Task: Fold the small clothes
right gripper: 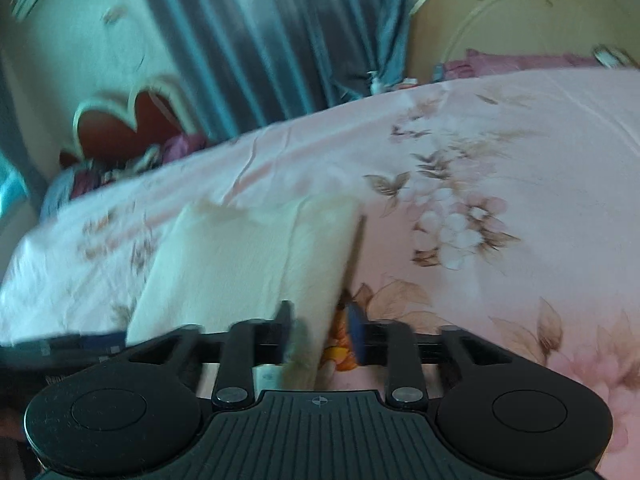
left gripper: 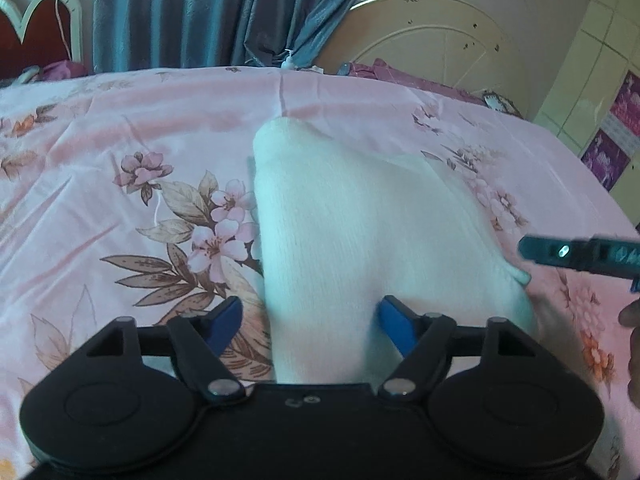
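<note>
A small white ribbed garment (left gripper: 352, 232) lies on the pink floral bedsheet (left gripper: 120, 128), stretching away from my left gripper (left gripper: 312, 316). The left gripper is open, its blue fingers (left gripper: 228, 316) straddling the near end of the cloth. In the right wrist view the same white garment (right gripper: 248, 264) lies left of centre, blurred by motion. My right gripper (right gripper: 320, 332) is open, with the cloth's near right edge between its fingers. The right gripper's finger also shows at the right edge of the left wrist view (left gripper: 580, 252).
A blue-grey curtain (left gripper: 208, 12) hangs behind the bed. A cream headboard (left gripper: 436, 40) stands at the back right, with purple bedding (left gripper: 400, 74) below it. A red and white chair back (right gripper: 132, 124) stands beyond the bed's far edge. The person's hand (left gripper: 634, 344) shows at the right.
</note>
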Motion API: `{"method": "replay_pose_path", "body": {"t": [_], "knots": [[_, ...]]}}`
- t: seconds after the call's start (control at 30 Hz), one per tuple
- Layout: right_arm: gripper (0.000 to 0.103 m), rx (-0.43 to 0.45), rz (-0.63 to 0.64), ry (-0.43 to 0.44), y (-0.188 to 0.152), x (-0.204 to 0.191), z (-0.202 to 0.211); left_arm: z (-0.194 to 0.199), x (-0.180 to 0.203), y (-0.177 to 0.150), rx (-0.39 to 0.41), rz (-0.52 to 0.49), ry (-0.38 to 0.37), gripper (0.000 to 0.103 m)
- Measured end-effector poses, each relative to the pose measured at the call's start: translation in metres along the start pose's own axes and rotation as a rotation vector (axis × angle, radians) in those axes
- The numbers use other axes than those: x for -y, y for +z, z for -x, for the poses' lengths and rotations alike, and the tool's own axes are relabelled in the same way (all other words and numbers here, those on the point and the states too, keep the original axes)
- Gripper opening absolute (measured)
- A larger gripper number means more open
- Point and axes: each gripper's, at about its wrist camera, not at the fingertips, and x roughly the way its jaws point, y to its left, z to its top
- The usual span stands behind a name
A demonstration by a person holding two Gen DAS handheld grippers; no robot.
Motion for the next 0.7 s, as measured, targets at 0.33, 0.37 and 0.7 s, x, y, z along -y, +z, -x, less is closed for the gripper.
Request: {"method": "replay_pose_path", "body": {"t": [0.33,0.37,0.7], "knots": [[0.062,-0.169,-0.358,0.258,-0.004,0.057,-0.024,-0.009,-0.053,0.004,-0.02,0.292,-0.23,0.081],[0.062,-0.186,-0.382,0.269,-0.006,0.06,-0.028,-0.011,-0.059,0.004,-0.024,0.333,-0.262,0.081],[0.062,-0.276,-0.39,0.323,0.009,0.064,-0.052,-0.03,-0.061,0.019,-0.111,0.33,-0.319,0.068]]}}
